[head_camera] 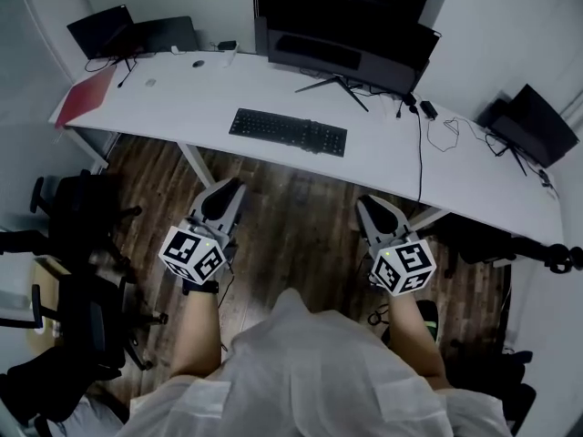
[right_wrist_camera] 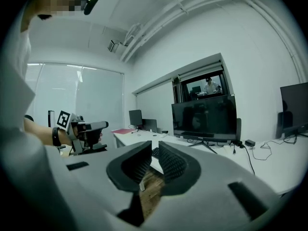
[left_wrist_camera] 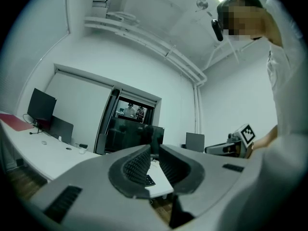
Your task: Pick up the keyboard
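Note:
A black keyboard (head_camera: 288, 131) lies flat on the white desk (head_camera: 173, 103), near its front edge. Both grippers hover over the wooden floor, short of the desk and apart from the keyboard. My left gripper (head_camera: 226, 195) points toward the keyboard's left end, its jaws shut with nothing between them. My right gripper (head_camera: 368, 209) sits below the keyboard's right end, its jaws also shut and empty. In the left gripper view the keyboard (left_wrist_camera: 149, 180) shows just beyond the closed left gripper (left_wrist_camera: 154, 150). The right gripper view shows the keyboard (right_wrist_camera: 155, 152) past the right gripper (right_wrist_camera: 155, 147).
A large dark monitor (head_camera: 351, 48) stands behind the keyboard, with cables (head_camera: 421, 135) trailing over the desk to its right. A red folder (head_camera: 86, 94) and laptops (head_camera: 102, 30) sit at the desk's left end, another laptop (head_camera: 533, 121) at the right. Office chairs (head_camera: 82, 208) stand at left.

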The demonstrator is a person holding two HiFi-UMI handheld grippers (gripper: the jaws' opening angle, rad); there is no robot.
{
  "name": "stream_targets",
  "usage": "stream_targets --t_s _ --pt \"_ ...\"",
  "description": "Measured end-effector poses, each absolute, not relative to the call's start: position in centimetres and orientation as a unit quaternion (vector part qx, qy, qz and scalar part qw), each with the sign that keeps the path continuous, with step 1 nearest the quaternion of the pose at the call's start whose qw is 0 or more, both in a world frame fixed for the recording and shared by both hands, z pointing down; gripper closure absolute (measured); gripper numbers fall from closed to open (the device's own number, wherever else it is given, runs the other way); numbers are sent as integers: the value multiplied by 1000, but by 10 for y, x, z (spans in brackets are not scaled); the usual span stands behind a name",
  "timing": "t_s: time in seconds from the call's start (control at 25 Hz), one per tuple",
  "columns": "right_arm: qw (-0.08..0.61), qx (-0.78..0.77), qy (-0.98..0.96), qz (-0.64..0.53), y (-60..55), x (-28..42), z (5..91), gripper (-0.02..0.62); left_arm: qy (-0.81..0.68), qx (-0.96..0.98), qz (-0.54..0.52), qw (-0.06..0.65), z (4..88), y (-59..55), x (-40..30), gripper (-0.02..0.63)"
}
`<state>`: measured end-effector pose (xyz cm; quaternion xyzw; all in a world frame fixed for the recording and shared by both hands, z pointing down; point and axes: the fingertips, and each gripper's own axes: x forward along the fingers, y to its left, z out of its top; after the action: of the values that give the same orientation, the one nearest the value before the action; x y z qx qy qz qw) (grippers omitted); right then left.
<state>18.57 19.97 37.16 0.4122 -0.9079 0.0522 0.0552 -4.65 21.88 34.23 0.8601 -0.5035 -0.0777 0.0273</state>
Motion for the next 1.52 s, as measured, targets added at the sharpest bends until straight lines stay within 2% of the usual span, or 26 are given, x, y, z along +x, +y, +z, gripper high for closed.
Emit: stream_targets --t_s 0.32,0.64,0.96,1.2,1.52 --pt "63 432 -898 54 193 159 375 538 -490 869 -61 36 361 209 -79 574" --pt "63 445 -889 82 170 169 389 511 -468 881 -43 50 370 180 -71 574" --pt "67 451 -883 110 105 174 412 485 -469 880 -36 66 381 103 -60 568" --pt "70 454 -879 125 37 194 416 465 -463 882 -41 73 377 23 -44 503" --pt "71 442 -877 173 -23 192 439 437 -471 878 -26 79 392 -38 -44 503"
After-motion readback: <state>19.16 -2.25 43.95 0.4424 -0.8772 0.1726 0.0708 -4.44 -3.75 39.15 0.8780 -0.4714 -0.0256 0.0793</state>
